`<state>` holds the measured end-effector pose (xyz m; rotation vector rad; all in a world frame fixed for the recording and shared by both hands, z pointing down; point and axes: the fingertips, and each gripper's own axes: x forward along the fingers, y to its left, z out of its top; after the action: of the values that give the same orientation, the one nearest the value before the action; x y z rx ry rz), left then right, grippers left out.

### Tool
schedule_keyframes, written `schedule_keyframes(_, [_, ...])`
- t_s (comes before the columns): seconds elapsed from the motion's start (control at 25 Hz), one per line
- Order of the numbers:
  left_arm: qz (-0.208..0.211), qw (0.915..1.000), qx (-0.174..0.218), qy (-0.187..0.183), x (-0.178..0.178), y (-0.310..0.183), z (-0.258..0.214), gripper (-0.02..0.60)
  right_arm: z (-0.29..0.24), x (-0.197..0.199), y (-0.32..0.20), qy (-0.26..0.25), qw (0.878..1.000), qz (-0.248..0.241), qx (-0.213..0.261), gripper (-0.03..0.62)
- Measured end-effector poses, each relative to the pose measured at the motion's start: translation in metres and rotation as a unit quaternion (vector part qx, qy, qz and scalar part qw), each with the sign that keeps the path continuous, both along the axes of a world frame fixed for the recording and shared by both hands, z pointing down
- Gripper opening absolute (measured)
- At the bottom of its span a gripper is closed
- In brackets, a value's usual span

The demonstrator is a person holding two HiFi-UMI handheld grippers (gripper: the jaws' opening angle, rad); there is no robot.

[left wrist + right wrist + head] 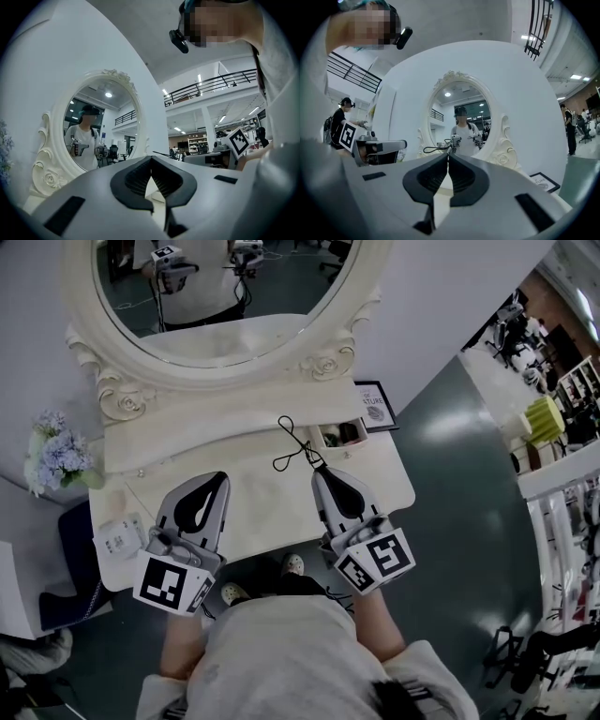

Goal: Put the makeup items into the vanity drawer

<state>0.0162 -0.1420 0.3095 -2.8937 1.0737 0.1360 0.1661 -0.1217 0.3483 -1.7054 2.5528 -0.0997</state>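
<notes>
A white vanity table (pixel 267 517) stands under a big oval mirror (pixel 225 306). My left gripper (pixel 222 476) (pixel 151 163) hovers over the left of the tabletop, shut and empty. Over the middle of the table my right gripper (pixel 317 470) (pixel 448 157) is shut, and a thin black cord (pixel 295 444) (pixel 433 149) runs out from its tip toward the mirror's base, apparently pinched there. A small open compartment (pixel 339 434) with dark items inside sits on the raised shelf at the right. I cannot make out any single makeup item.
Pale blue flowers (pixel 56 454) stand at the table's left end, with a white box (pixel 120 538) near the front left corner. A framed sign (pixel 377 407) leans at the back right. A dark stool (pixel 67 554) stands left of the table. My feet show under the front edge.
</notes>
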Motion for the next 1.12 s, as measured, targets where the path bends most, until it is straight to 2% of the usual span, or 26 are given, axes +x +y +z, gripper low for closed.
schedule_keyframes(0.76, [0.027, 0.9995, -0.009, -0.011, 0.084, -0.006, 0.009, 0.015, 0.029, 0.099, 0.002, -0.003, 0.998, 0.047, -0.029, 0.025])
schedule_keyframes(1.12, [0.019, 0.9996, -0.016, -0.016, 0.112, -0.007, 0.015, 0.015, 0.047, 0.136, -0.005, 0.006, 0.997, 0.049, -0.057, 0.025])
